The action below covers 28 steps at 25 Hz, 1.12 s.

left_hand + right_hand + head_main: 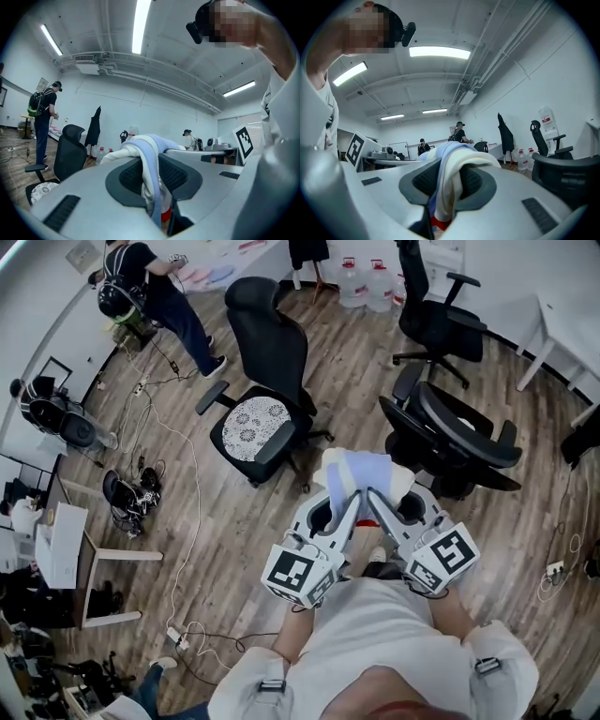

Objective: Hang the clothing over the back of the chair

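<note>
Clothing (pixel 358 472) bunched over tips; left tool (pixel 152 187), right tool (pixel 443 187) each clamped on it, seemingly near hem.

Pale blue and cream clothing (pixel 358 472); black chair (pixel 274 343) with a white, lace-patterned seat cover (pixel 251 425); brown wood-plank floor (pixel 234 521).

The left gripper (pixel 345 505) and right gripper (pixel 382 505) pointed level toward twelve o'clock, side by side, each clamped on the pale garment (pixel 356 472).
</note>
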### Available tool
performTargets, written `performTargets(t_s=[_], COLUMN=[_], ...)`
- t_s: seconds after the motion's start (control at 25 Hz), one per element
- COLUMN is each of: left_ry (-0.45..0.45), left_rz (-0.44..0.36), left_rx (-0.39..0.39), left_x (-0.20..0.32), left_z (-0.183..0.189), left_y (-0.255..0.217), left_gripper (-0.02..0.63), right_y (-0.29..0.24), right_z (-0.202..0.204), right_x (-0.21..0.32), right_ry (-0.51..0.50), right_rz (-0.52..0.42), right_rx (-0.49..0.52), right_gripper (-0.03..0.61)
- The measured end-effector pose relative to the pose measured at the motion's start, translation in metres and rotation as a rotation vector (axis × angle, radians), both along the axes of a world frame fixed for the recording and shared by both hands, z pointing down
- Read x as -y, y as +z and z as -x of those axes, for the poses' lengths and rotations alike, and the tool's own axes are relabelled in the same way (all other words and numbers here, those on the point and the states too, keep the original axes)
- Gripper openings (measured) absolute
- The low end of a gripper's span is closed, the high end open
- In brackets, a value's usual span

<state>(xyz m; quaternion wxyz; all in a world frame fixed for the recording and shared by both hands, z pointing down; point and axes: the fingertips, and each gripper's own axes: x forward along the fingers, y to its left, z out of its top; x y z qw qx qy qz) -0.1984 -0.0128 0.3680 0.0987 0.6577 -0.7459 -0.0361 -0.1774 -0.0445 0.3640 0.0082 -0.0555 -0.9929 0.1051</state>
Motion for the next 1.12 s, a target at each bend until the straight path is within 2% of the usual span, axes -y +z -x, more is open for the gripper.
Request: performTargets(t_s=[0.44,0.84,1.12], left_ry=[-0.026,0.036,0.085], left_rz=[0.018,0.022,-0.008], left_rx=[0.007,0.002,-0.008], left_x=[0.038,0.083,0.109], left_z=[0.015,0.063,0.105], left_y=[0.004,0.013,0.005], left_gripper=[0.092,0.092,0.092], right_y=[0.004,0.014,0.003], right_z=[0.016,0.061,0.103], right_x=[0.039,0.082,0.106], right_ry=[-0.024,0.044,0.073], right_rz=[0.022,0.036,-0.012], right_rx=[0.008,-0.003,-0.011], right_gripper=[0.094,0.094,0.094])
